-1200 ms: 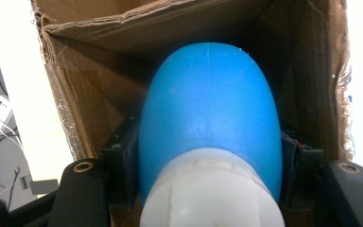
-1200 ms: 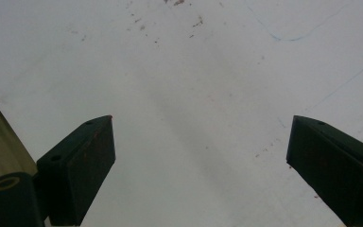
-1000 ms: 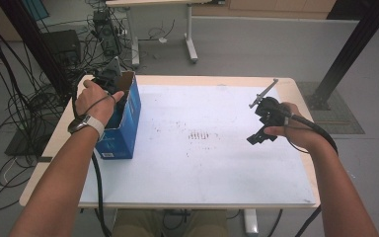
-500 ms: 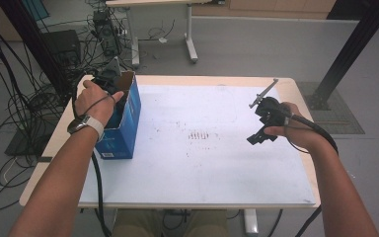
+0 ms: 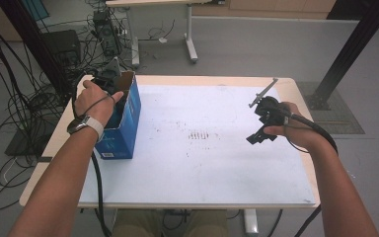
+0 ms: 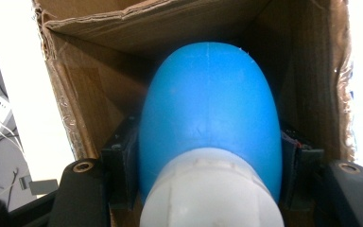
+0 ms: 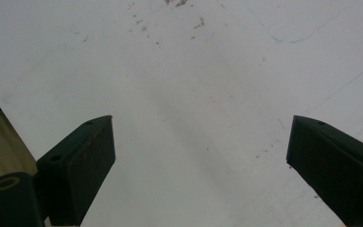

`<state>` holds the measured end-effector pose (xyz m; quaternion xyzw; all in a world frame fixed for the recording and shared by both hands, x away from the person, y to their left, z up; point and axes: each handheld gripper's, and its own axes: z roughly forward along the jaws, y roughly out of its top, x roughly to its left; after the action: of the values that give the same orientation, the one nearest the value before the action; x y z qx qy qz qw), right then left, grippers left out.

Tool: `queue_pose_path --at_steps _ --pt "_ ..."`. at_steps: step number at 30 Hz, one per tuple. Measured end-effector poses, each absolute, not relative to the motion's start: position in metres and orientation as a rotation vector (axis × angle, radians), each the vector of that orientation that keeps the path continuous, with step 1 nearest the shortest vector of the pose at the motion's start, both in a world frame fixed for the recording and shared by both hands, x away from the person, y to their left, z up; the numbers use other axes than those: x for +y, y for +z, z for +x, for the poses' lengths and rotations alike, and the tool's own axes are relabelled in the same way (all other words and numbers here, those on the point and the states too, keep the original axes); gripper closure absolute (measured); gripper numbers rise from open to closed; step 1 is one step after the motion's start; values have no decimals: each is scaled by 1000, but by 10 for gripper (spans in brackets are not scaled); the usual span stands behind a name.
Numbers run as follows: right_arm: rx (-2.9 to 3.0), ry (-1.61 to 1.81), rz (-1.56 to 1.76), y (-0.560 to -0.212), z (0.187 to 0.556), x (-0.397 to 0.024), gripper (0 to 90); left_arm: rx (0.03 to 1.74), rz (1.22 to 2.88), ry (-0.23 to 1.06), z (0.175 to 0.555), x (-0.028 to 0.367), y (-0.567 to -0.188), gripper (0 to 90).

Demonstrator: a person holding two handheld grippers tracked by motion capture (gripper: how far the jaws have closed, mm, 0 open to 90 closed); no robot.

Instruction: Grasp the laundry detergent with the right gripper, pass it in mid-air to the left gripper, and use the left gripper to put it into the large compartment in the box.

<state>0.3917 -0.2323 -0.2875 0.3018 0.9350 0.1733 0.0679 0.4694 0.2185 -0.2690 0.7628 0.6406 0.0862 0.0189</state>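
Fingers [image 6: 120, 163] of the left gripper [image 6: 208, 179] clench a blue-and-white bottle [image 6: 210, 123] inside the open cardboard box [image 6: 99, 90].

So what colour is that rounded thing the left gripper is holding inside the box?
Blue, with a white end; the left gripper view shows the rounded thing best.

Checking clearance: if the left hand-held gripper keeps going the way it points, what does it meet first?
The left hand-held gripper, shut on a blue-and-white bulb-shaped object, points down into the open cardboard box. The object would likely meet the box's inner bottom first; depth is unclear.
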Motion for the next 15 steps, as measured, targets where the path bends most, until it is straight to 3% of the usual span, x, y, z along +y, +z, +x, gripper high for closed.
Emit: queue_pose_path --at_steps 15 --pt "2813 520 909 -286 390 -233 87 1984 2365 275 468 218 -269 375"
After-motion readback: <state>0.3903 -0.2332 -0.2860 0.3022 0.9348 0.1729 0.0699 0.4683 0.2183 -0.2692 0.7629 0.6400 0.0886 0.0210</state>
